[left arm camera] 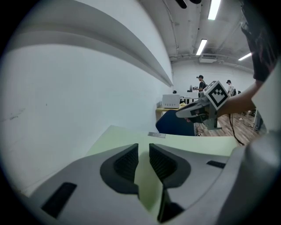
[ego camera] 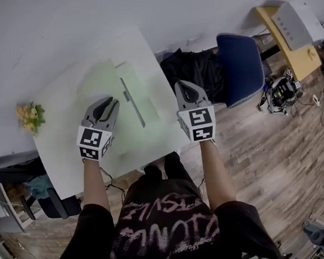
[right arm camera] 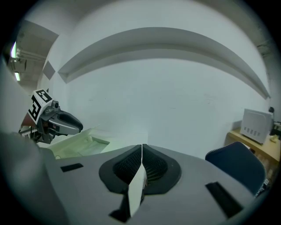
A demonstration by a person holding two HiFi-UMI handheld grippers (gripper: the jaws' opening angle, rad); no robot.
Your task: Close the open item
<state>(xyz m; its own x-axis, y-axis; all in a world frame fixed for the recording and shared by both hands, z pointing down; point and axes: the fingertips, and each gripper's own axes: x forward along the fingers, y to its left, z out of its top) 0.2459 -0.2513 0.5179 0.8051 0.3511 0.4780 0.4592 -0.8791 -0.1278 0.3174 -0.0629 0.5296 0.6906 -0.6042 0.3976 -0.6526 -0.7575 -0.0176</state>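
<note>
Head view: pale green, flat moulded case point(ego camera: 119, 96) lying open at frame centre on matte white table point(ego camera: 58, 163), contents unclear, left gripper point(ego camera: 111, 101) over it, right gripper point(ego camera: 182, 85) at its right edge; left gripper view: ribbed black pads apart, released; right gripper view: pads clenched together, recessed green tray at left.

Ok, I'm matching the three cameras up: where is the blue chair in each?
Head view: blue chair upper right, by the white table.
Left gripper view: chair right of centre.
Right gripper view: chair at lower right.
Shared landmark: the pale green case, in all three.
</note>
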